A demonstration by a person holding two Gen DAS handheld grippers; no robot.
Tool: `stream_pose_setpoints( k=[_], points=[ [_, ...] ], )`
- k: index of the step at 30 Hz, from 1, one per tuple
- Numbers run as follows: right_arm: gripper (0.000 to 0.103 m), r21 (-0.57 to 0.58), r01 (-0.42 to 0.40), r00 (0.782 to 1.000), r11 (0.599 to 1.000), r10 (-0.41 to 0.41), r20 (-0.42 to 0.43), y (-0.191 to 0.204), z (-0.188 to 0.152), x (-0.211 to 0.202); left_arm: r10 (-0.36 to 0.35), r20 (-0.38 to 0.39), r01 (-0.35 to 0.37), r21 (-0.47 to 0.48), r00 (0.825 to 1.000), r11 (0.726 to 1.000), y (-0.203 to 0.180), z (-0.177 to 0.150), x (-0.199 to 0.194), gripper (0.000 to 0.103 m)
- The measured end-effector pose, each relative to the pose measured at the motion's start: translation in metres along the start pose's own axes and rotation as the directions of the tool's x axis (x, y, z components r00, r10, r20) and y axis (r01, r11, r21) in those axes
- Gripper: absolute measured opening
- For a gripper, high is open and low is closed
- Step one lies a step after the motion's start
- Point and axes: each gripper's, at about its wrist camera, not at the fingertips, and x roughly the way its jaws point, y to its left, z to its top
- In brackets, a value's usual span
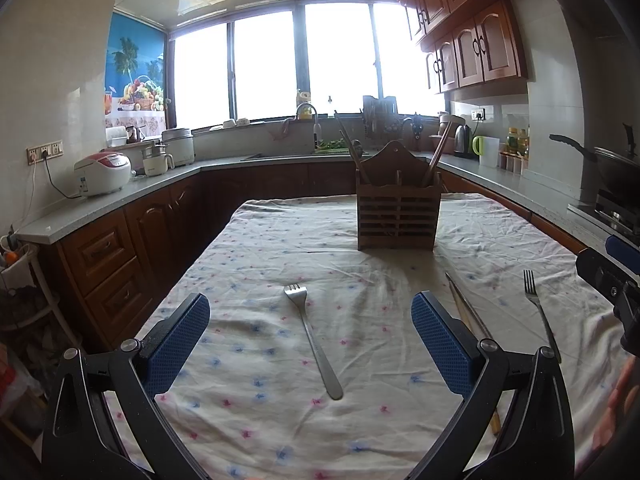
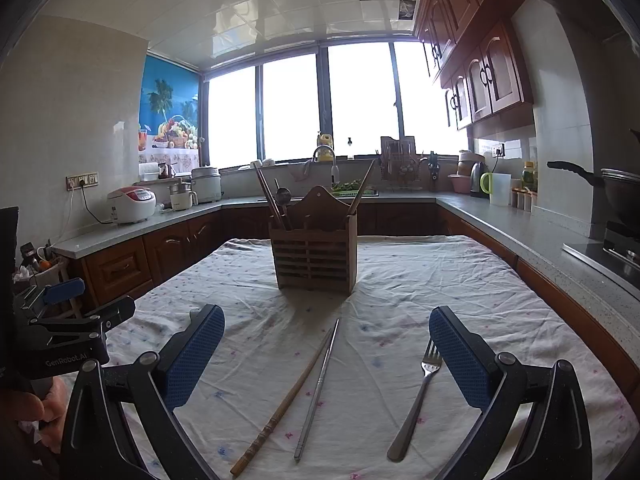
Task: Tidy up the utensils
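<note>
A wooden utensil holder (image 1: pixel 398 216) stands on the cloth-covered table (image 1: pixel 248 248), with chopsticks and a ladle leaning in it; it also shows in the right wrist view (image 2: pixel 314 258). A metal fork (image 1: pixel 314 338) lies between the fingers of my open, empty left gripper (image 1: pixel 310 338). In the right wrist view a wooden chopstick (image 2: pixel 286 402) and a metal chopstick (image 2: pixel 318 390) lie between the fingers of my open, empty right gripper (image 2: pixel 326 354), and a second fork (image 2: pixel 416 400) lies by its right finger. That fork (image 1: pixel 540 312) and the chopsticks (image 1: pixel 468 308) also show in the left wrist view.
Kitchen counters (image 1: pixel 132 192) run around the table on the left, back and right, with a rice cooker (image 1: pixel 103 173), a kettle (image 2: pixel 478 178) and a wok on the stove (image 2: pixel 618 192). The other gripper shows at each view's edge.
</note>
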Motion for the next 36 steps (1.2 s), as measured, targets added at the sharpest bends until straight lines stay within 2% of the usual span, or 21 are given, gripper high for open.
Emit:
stream_pose_setpoints(
  k=[36],
  points=[
    [0.103, 0.005, -0.004, 1.000, 1.000, 0.004, -0.005, 0.0022, 0.0027, 0.0019, -0.011, -0.009, 0.011, 0.007, 1.000, 1.000, -0.0047, 0.0016, 0.0002, 0.103]
  ],
)
